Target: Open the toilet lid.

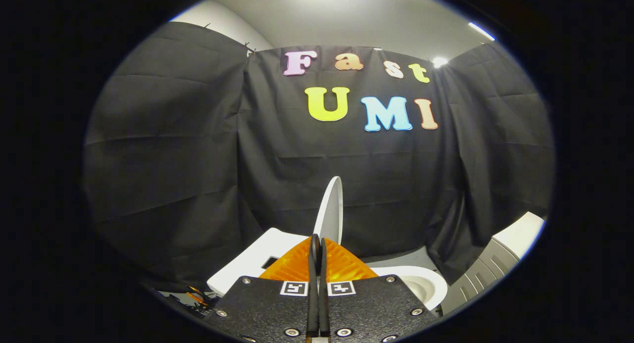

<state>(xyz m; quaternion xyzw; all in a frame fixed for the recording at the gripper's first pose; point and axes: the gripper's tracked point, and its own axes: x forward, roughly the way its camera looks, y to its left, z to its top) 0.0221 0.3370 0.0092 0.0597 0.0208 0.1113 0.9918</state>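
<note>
Gripper view: white toilet lid [331, 209] upright; gripper [317, 246] closed.

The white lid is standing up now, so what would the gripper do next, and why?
Probably ease straight back, away from the toilet. The lid already stands upright above the bowl, just ahead of the gripper, whose fingers are closed together with nothing visibly between them, so little looks left to lift.

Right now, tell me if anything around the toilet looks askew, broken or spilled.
Nothing stands out. The lid stands raised, seen edge-on just beyond the fingers, which are pressed together and holding nothing. The bowl shows no spill or damage.
</note>
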